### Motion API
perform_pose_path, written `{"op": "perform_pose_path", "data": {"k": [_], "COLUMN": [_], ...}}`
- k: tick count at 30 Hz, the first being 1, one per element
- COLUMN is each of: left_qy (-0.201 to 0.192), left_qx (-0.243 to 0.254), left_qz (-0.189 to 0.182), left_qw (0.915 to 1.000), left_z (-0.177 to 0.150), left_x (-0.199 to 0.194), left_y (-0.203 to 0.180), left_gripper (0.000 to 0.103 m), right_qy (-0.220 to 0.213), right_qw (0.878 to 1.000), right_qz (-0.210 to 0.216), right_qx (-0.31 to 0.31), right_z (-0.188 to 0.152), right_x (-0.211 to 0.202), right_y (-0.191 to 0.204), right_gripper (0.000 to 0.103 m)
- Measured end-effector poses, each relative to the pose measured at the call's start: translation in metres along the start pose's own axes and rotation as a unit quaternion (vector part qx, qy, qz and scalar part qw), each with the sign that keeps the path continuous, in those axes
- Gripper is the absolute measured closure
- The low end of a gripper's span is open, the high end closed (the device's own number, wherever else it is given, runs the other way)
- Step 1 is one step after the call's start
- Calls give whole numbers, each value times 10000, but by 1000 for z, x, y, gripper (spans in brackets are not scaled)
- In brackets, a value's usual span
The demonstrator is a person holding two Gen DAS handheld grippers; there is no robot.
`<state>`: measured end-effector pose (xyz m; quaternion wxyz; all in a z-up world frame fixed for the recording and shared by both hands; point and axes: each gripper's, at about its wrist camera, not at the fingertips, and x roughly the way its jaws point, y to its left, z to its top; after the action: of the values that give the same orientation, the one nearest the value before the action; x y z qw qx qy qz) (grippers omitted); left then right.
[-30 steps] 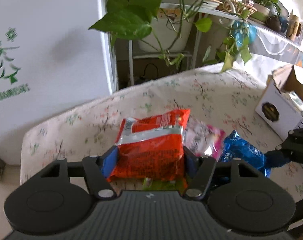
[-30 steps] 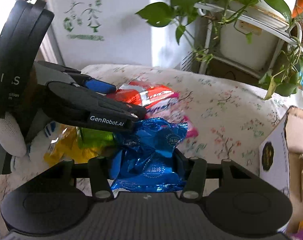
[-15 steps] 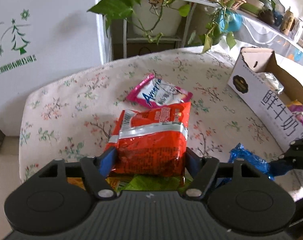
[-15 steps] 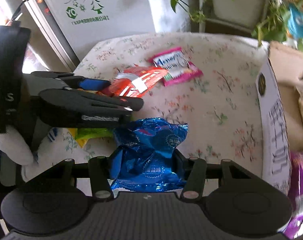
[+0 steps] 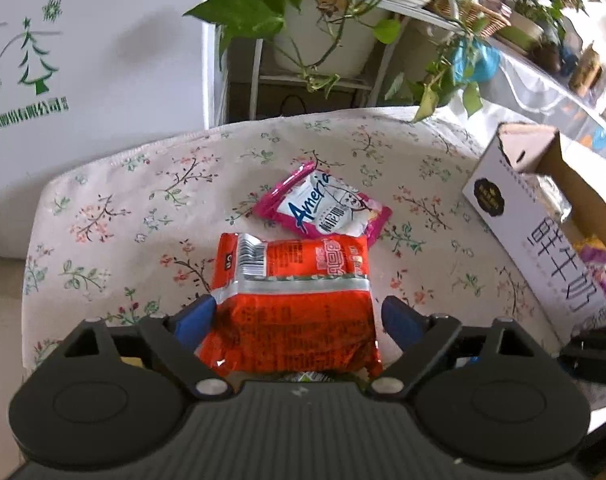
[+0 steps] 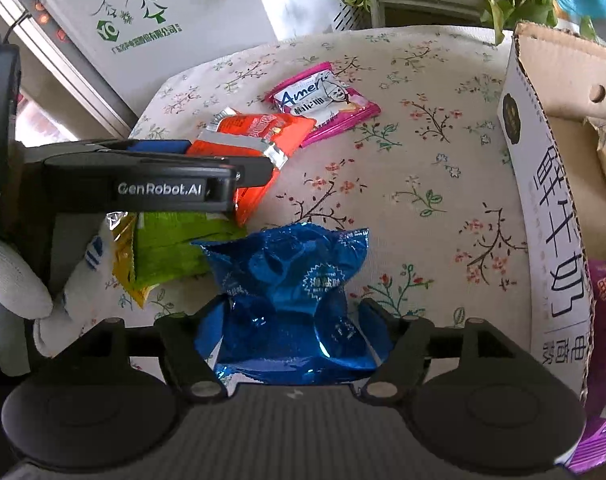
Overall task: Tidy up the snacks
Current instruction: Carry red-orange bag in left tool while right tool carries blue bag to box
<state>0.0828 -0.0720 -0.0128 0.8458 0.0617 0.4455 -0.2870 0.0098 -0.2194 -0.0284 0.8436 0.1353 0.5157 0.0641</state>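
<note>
my left gripper [image 5: 293, 316] clamps crinkly red foil snack bag [image 5: 291, 300] mid-sides, lifted | my right gripper [image 6: 289, 312] pinches puffy blue foil bag [image 6: 291, 292], near white cardboard box [image 6: 543, 200] right | light, soft, slippery; crushable, grip gently

- "GenRobot.AI" was printed in white on the black plastic left gripper [image 6: 207, 168].
- "Ameri…" showed in blue on the flat pink-and-white foil snack packet [image 5: 323, 208].
- Large Chinese characters ran down the white cardboard box [image 6: 551, 216].
</note>
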Motion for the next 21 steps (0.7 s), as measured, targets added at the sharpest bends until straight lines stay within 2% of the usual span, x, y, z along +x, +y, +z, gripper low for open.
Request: {"op": "perform_pose_path", "data": {"k": [3,9,18,21], "left_qy": [-45,-23,23,97], "left_qx": [164,394,530,605], "left_qz": [142,194,460,578], "left_qw": [9998,9990,9975,9964], "left_z": [2,5,4,3], "left_x": [3,9,21,23], "left_y": [-5,-19,-26,-27], "left_gripper": [12,11,8,10], "right_qy": [-15,-13,-29,-48], "right_qw": [10000,10000,9996,9993], "right_qz": [-46,39,-114,-192], "right_qx": [-16,-39,-256,-326], "right_z": [0,0,-1,-1], "right_x": [0,0,4,5], "right_y": [0,2,9,10], "right_gripper": [24,17,18,23]}}
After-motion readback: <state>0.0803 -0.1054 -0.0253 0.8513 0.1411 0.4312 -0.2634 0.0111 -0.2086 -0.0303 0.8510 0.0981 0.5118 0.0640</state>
